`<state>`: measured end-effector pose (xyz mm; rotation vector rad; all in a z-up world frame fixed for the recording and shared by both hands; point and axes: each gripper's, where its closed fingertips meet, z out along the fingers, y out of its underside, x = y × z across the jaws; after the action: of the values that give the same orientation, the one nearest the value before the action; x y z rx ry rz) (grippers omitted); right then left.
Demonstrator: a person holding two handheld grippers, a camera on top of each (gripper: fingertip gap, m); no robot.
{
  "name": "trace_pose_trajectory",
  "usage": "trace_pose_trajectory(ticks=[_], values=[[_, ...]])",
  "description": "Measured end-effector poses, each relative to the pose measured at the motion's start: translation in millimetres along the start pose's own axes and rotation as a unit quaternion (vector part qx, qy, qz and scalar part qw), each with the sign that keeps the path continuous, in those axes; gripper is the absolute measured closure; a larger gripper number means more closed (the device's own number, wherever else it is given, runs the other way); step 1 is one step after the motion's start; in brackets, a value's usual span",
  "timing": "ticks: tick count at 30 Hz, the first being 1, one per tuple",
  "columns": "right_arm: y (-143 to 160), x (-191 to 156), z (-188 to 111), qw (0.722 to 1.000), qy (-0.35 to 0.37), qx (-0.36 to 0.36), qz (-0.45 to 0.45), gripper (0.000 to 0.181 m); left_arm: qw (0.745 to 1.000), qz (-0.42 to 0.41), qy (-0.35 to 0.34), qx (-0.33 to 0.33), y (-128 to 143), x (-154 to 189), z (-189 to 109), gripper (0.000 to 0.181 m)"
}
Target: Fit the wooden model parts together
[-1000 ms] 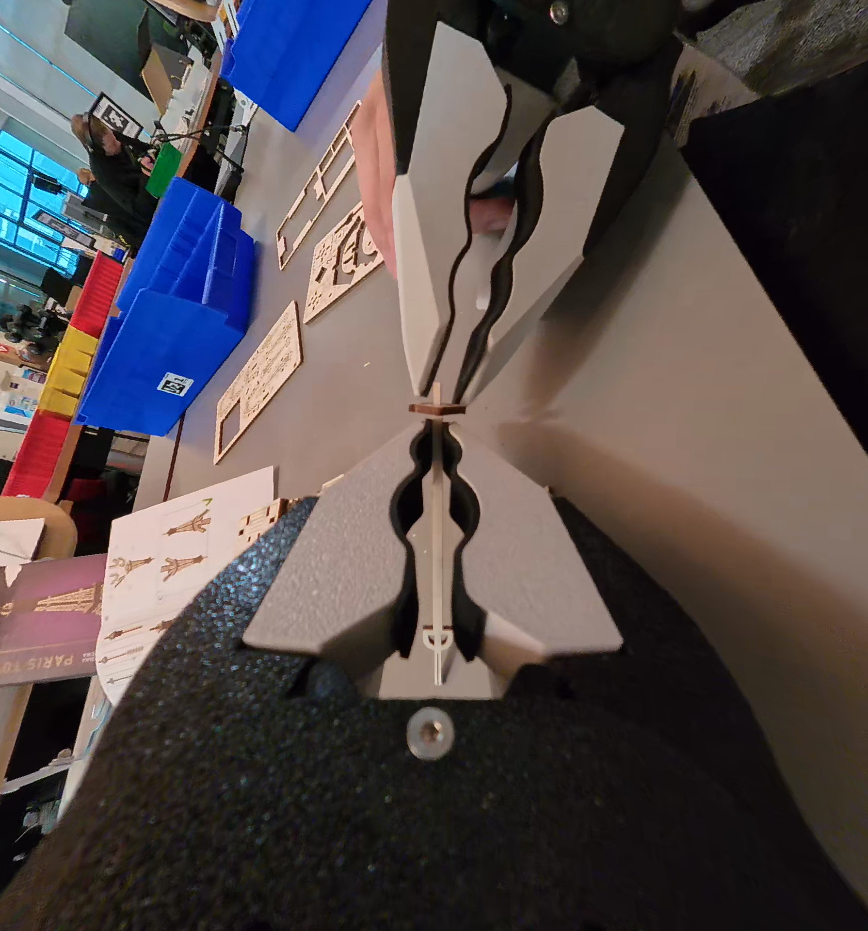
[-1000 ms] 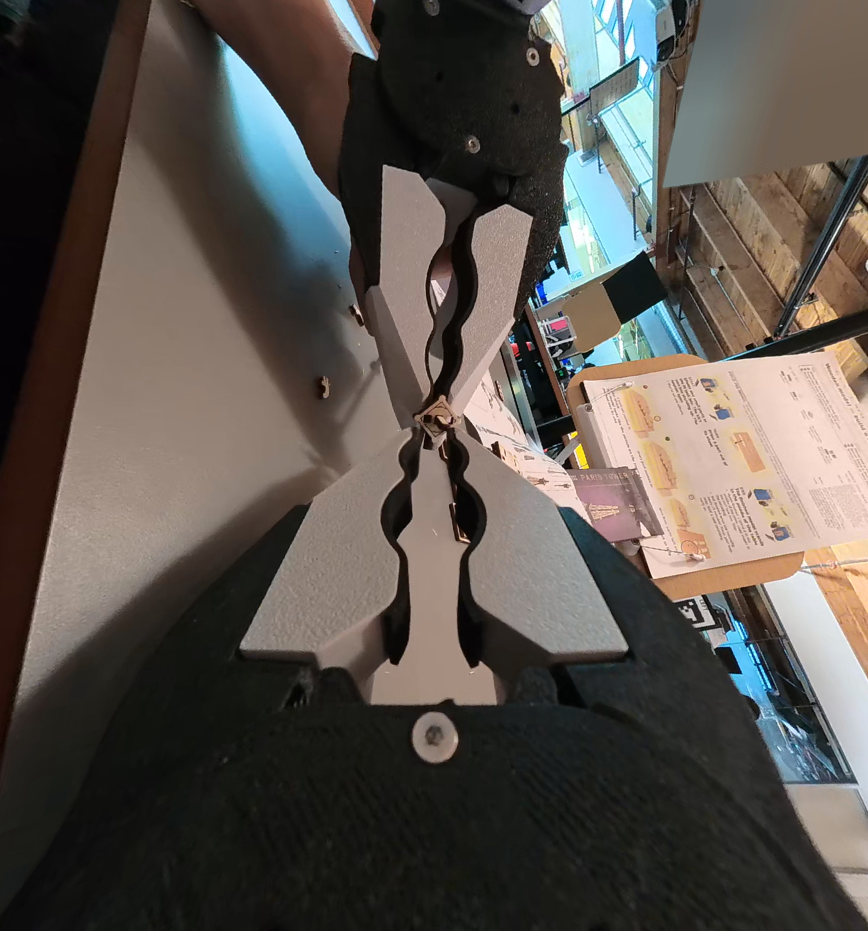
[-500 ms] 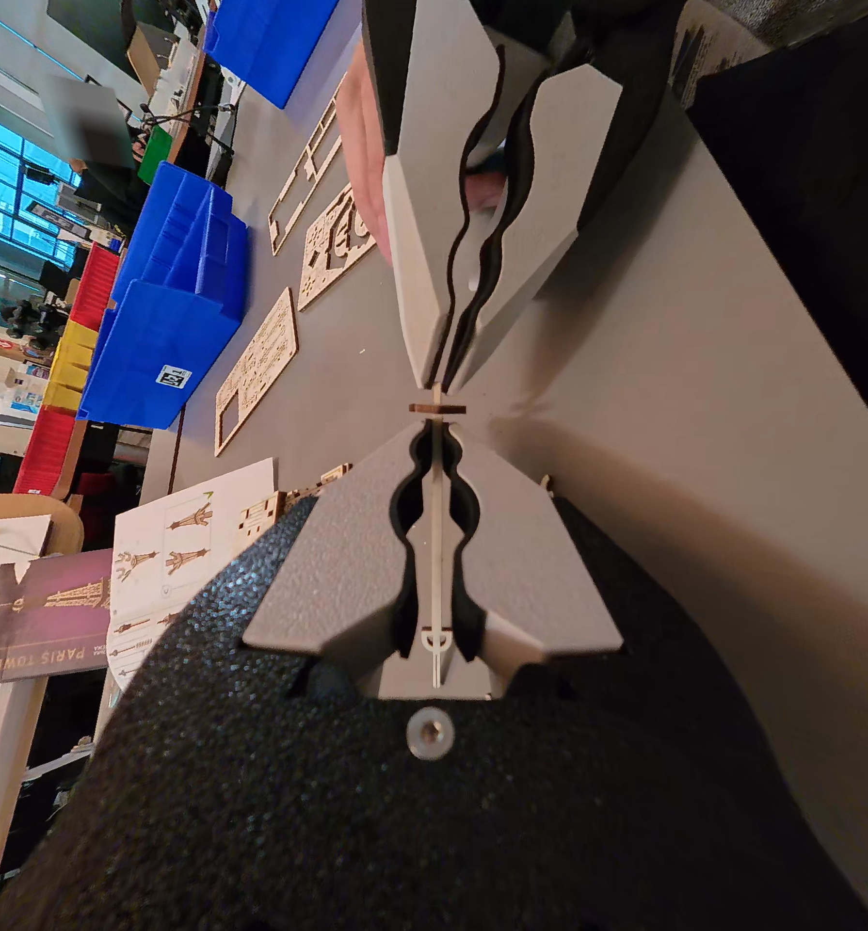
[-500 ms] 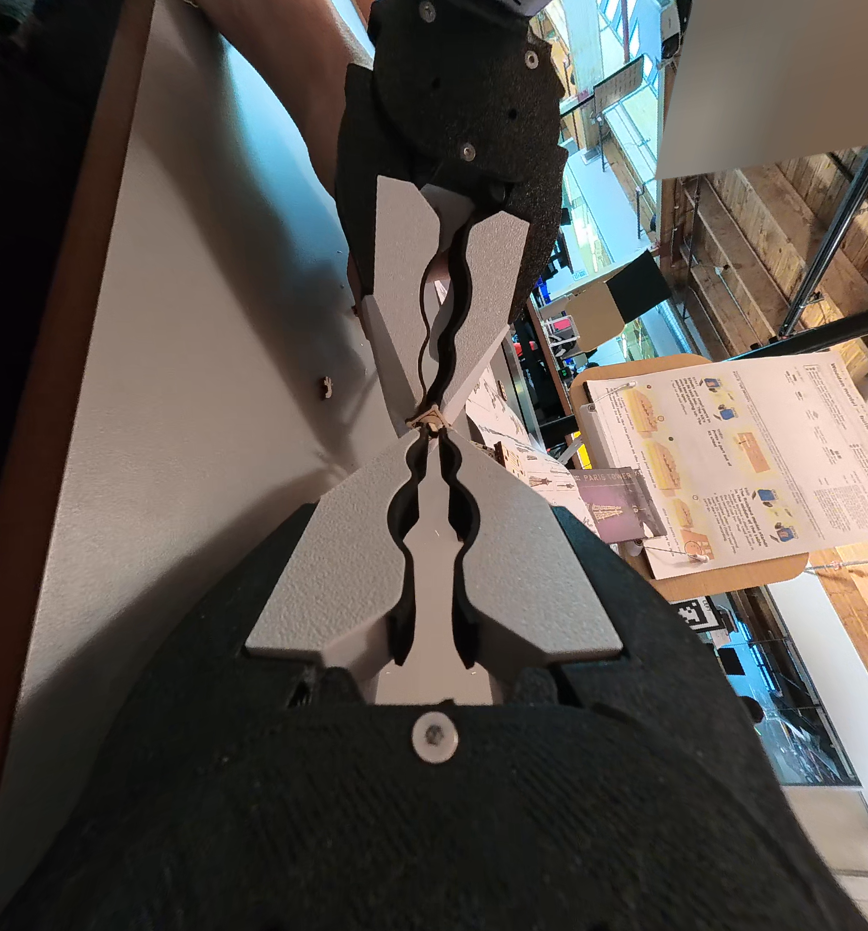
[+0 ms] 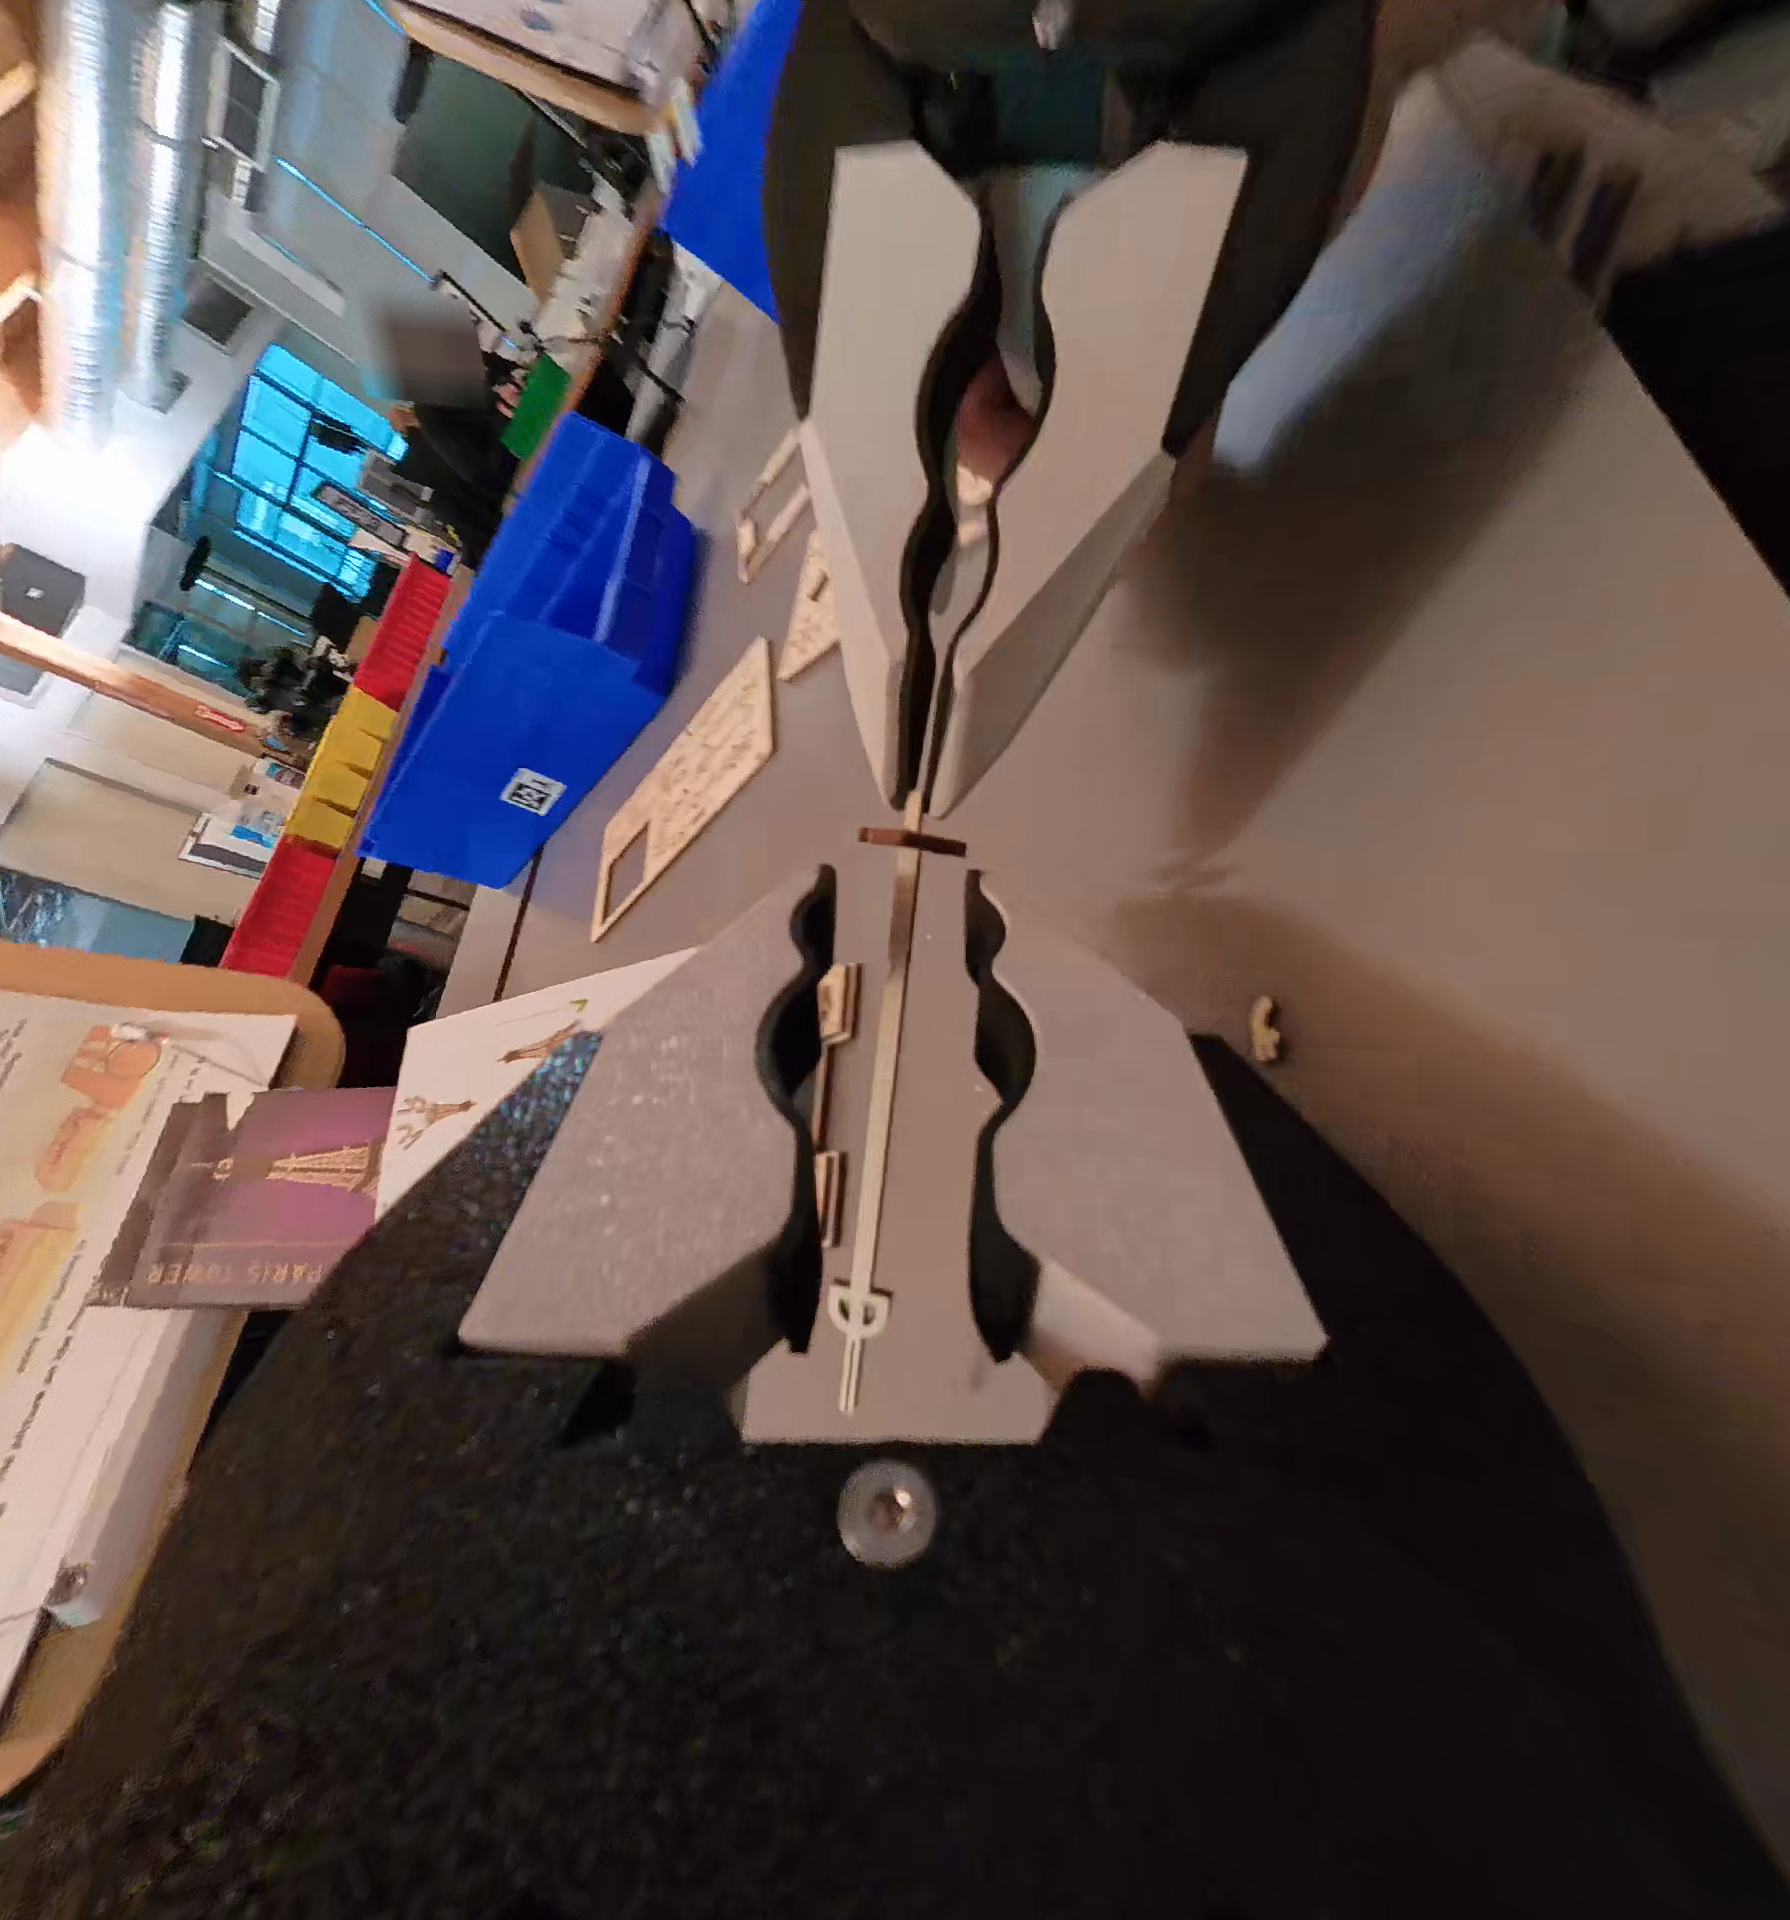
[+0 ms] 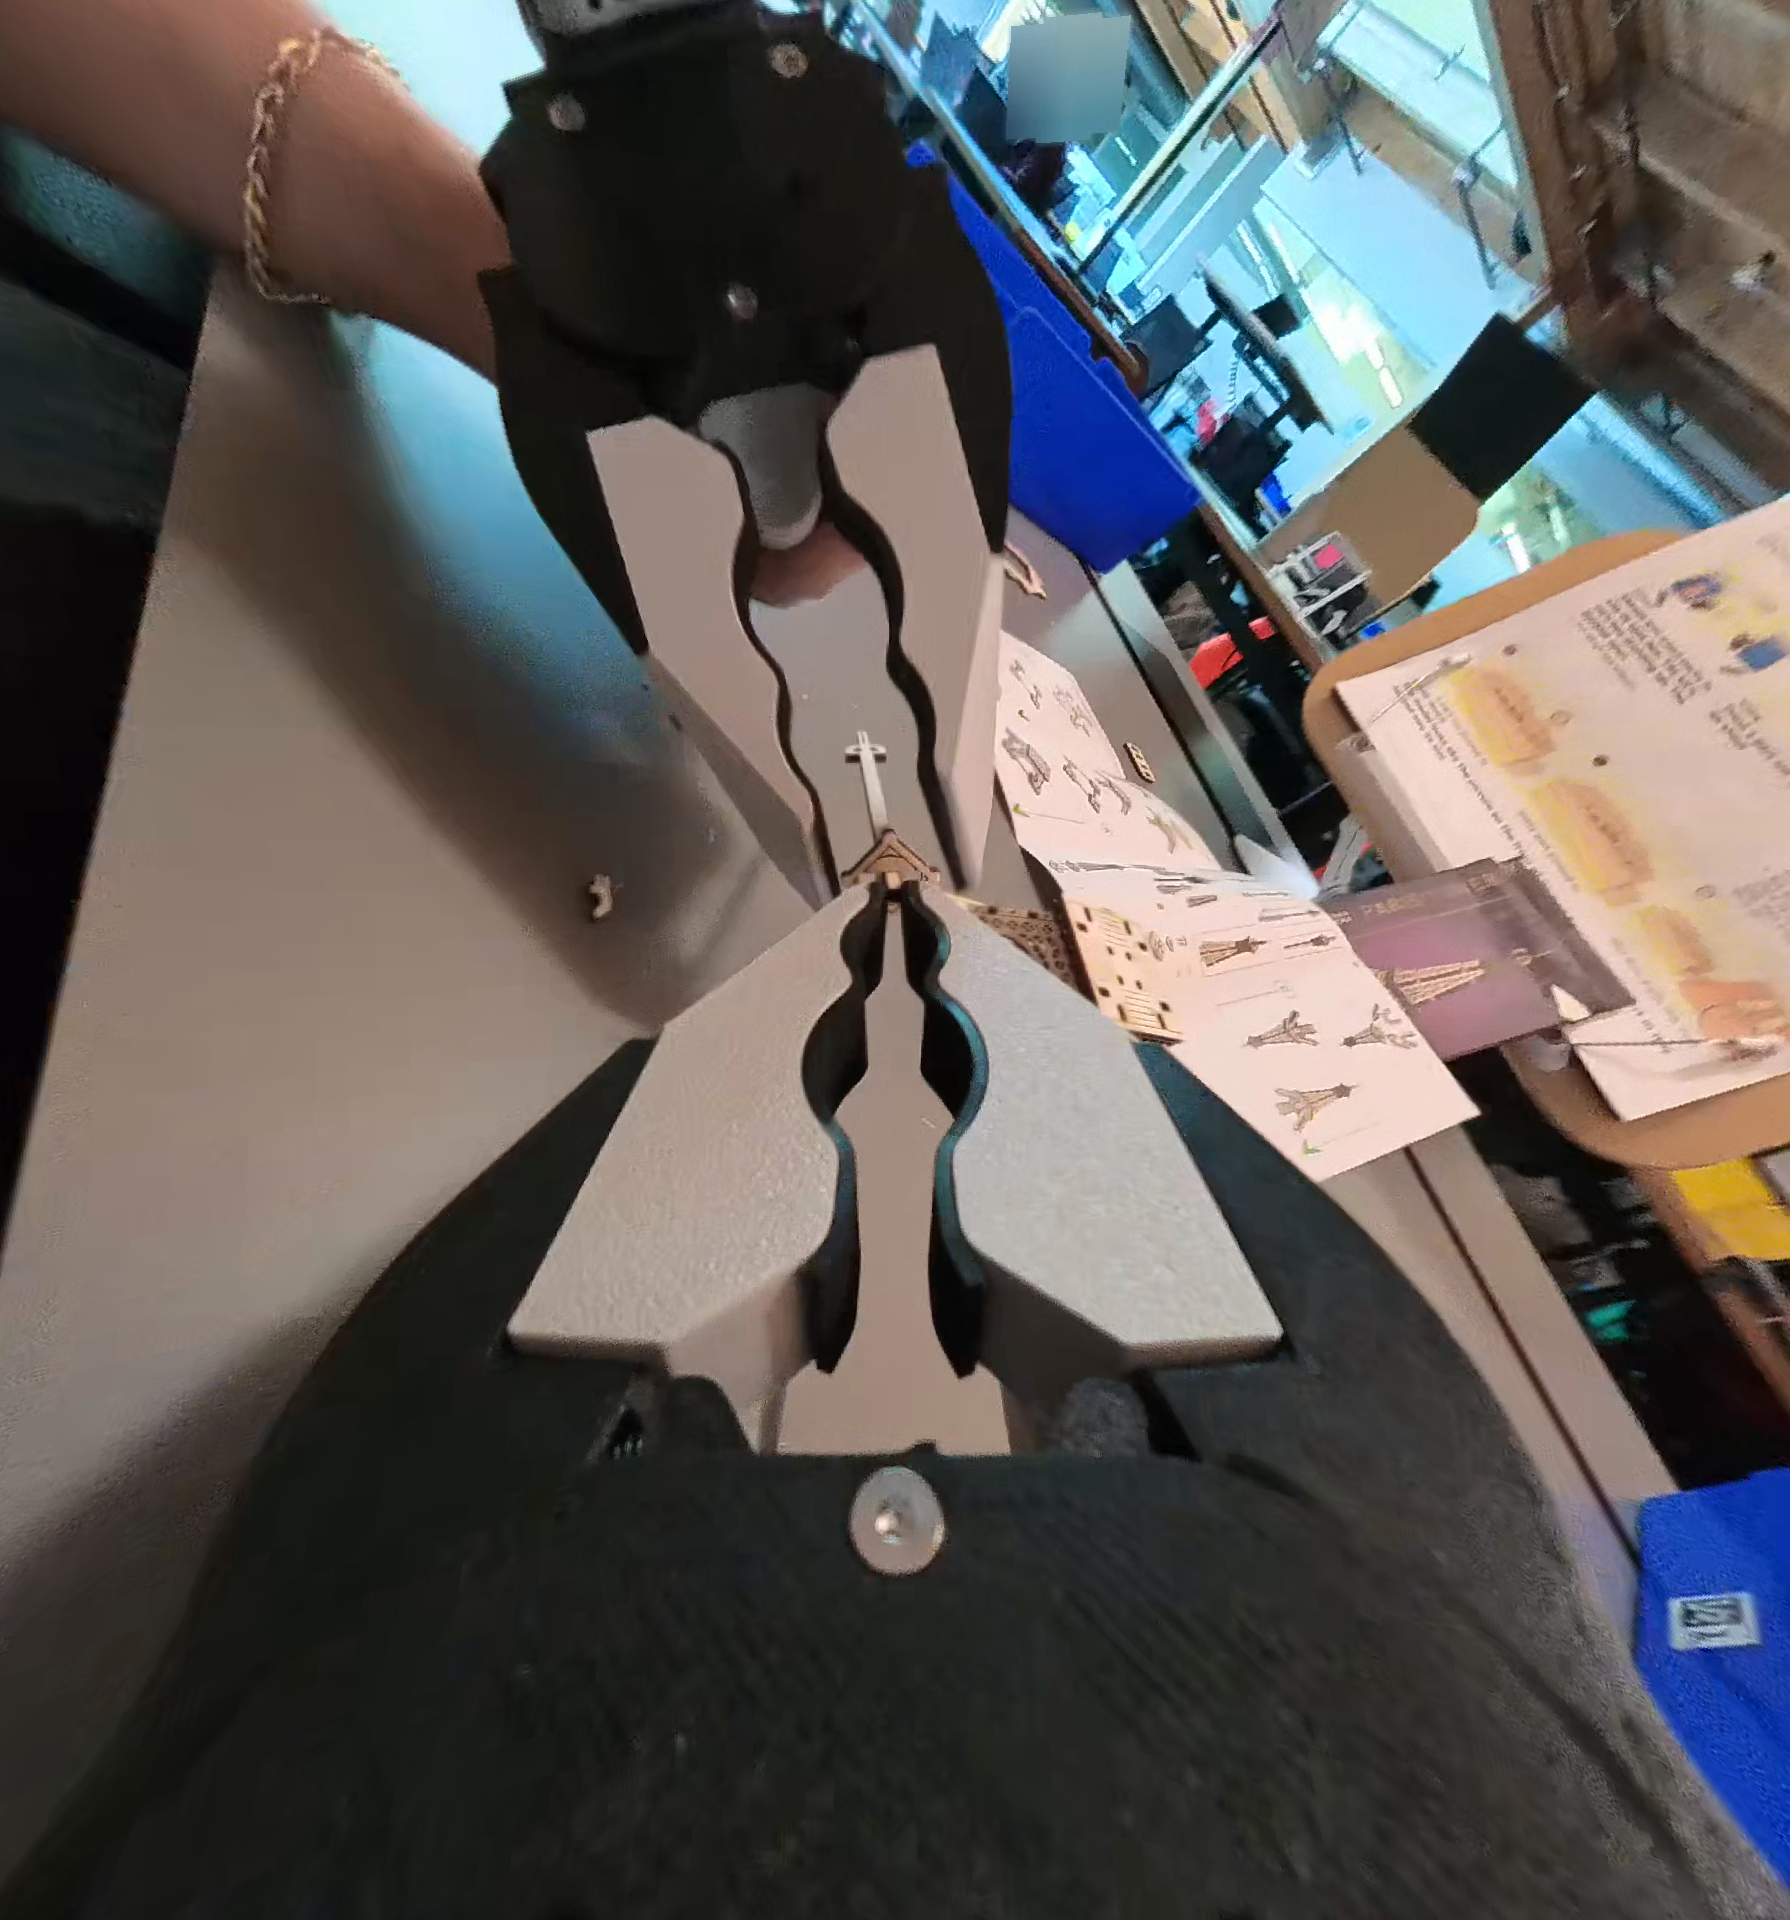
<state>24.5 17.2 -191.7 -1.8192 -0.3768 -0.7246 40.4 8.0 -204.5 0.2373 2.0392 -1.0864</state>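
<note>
Spire caught between 2 grippers, tip to tip

Left gripper (image 5: 899, 883) is spread wide; right gripper (image 6: 893, 896) pinches the thin wooden spire (image 5: 889, 1049) above the grey table (image 5: 1442, 935), small square piece (image 5: 912, 840) on it.

Printed lettering stands on a purple booklet (image 5: 247, 1205), on instruction sheets (image 6: 1639, 769), and a square code label on a blue bin (image 5: 532, 795).
</note>
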Motion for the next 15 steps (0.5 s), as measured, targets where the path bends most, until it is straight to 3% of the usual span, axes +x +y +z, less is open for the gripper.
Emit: trace_pose_trajectory(ticks=[4, 11, 13, 15], values=[[-4.8, 33.4, -3.9, 0.995, -0.021, 0.023, 0.092, 0.181, 0.995, -0.083, -0.016, 0.052, -14.6, -32.0, -18.4, 0.164], [-48.4, 88.7, -27.9, 0.957, -0.066, 0.175, 0.221, 0.181, 0.986, -0.167, -0.025, 0.006, -38.9, -91.3, -42.1, 0.152], [-60.4, 104.6, -33.5, 0.941, -0.063, 0.21, 0.259, 0.181, 0.979, -0.194, -0.061, 0.028, -58.1, -112.8, -50.7, 0.152], [-71.8, 130.7, -40.9, 0.912, -0.031, 0.254, 0.321, 0.181, 0.969, -0.194, -0.139, 0.058, -77.6, -142.0, -68.1, 0.151]])
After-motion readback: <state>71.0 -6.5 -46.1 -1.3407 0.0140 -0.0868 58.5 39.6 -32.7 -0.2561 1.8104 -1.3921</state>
